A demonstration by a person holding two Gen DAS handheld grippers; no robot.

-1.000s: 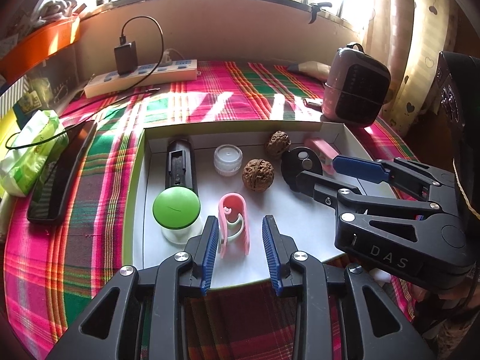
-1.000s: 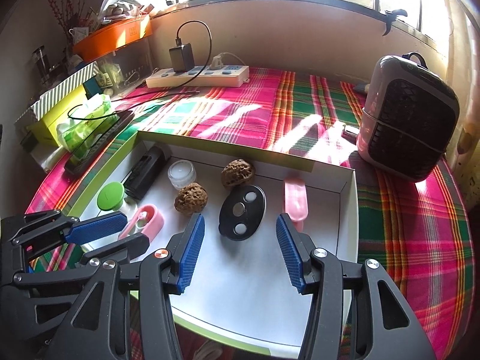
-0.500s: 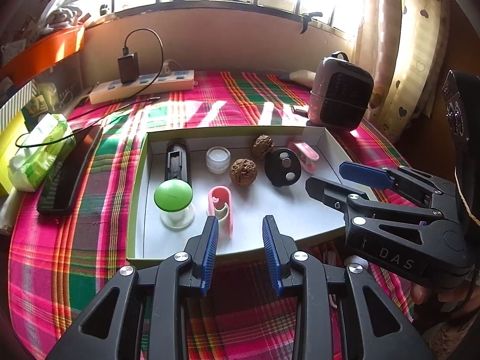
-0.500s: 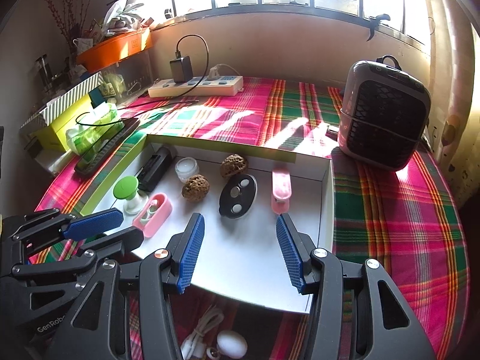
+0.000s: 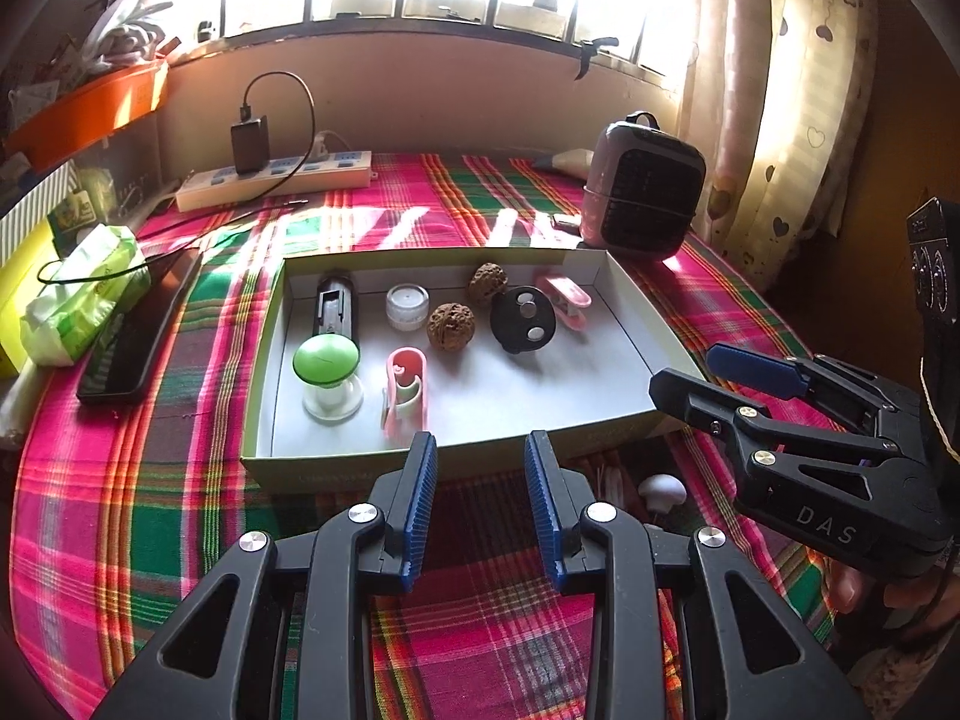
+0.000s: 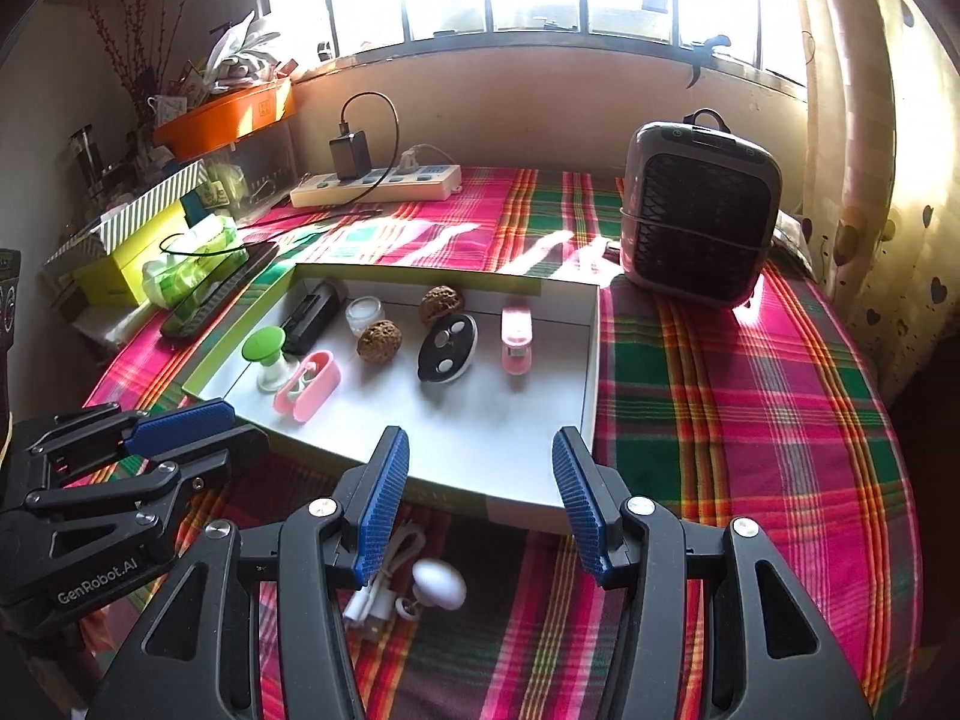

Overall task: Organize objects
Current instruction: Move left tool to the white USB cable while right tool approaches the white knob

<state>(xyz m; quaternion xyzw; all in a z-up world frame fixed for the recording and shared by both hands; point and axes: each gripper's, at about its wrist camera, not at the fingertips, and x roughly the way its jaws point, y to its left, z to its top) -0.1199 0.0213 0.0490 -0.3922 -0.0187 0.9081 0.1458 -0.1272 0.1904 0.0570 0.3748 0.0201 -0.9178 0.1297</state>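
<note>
1. Left wrist view: the left tool (image 5: 480, 480) hangs released and empty at 6 o'clock, just short of the shallow box (image 5: 636, 324).
2. Inside the box, left to right: green-capped jar (image 5: 326, 363), pink case (image 5: 406, 391), walnut (image 5: 450, 326), black disc (image 5: 523, 320).
3. At 3 o'clock, the right tool (image 5: 690, 375) is spread apart, holding nothing.
4. A white mushroom-shaped item (image 6: 439, 583) lies on the plaid worktop (image 6: 750, 396), outside the box.

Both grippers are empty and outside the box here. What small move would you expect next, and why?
Probably the right hand-held gripper, open and empty, dips toward the white egg-shaped item lying with a white cable on the cloth before the box. They are the loose things nearest it; the other small items already sit inside. The left hand-held gripper is also open.
</note>
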